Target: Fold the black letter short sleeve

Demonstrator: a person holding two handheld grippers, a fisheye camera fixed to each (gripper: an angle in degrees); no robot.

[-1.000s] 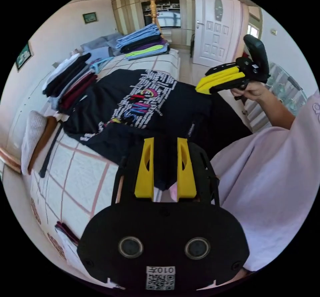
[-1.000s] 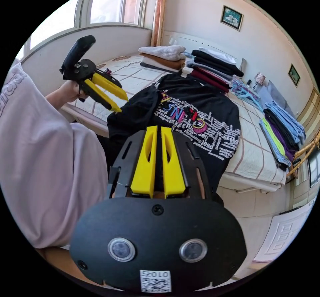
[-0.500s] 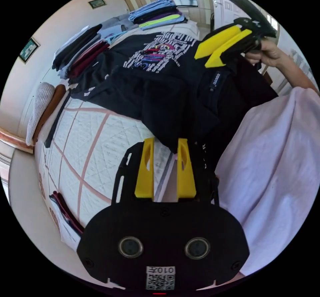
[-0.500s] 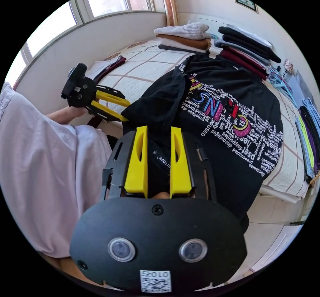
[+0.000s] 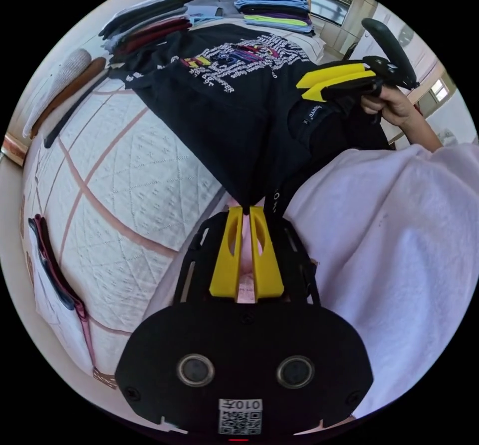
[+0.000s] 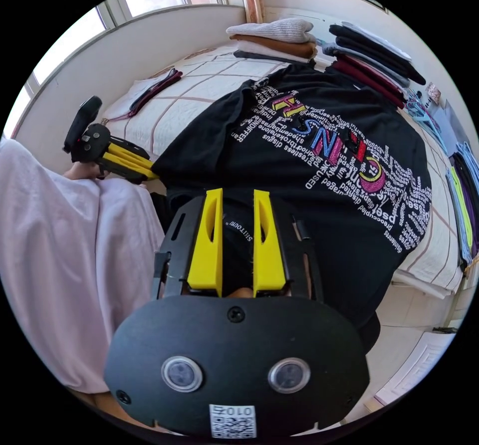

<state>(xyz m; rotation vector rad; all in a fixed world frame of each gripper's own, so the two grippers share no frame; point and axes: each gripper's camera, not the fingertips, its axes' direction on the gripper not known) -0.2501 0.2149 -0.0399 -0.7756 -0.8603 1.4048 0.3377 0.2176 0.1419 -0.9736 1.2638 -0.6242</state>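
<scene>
The black short sleeve with coloured letters (image 5: 234,90) lies print-up across the quilted bed (image 5: 124,165). In the left gripper view its near edge runs to a point between my left gripper (image 5: 245,209), which is shut on that corner. The right gripper (image 5: 301,93) sits at the shirt's edge to the right, held by a hand. In the right gripper view the shirt (image 6: 324,165) spreads ahead, and my right gripper (image 6: 238,193) has its jaws apart with black fabric and a small label between them. The left gripper (image 6: 152,171) pinches the shirt's corner at the left.
Piles of folded clothes (image 6: 369,55) line the far side of the bed, with a knit pile (image 6: 274,35) by the window wall and a blue stack (image 5: 274,10) at the end. A dark red item (image 5: 55,265) lies near the bed's edge. The person's pale top (image 5: 389,245) is close by.
My left jaws have closed on the shirt's corner. The right jaws, shut a second ago, now stand apart over the fabric. The folded-over side of the shirt has been pulled out flatter.
</scene>
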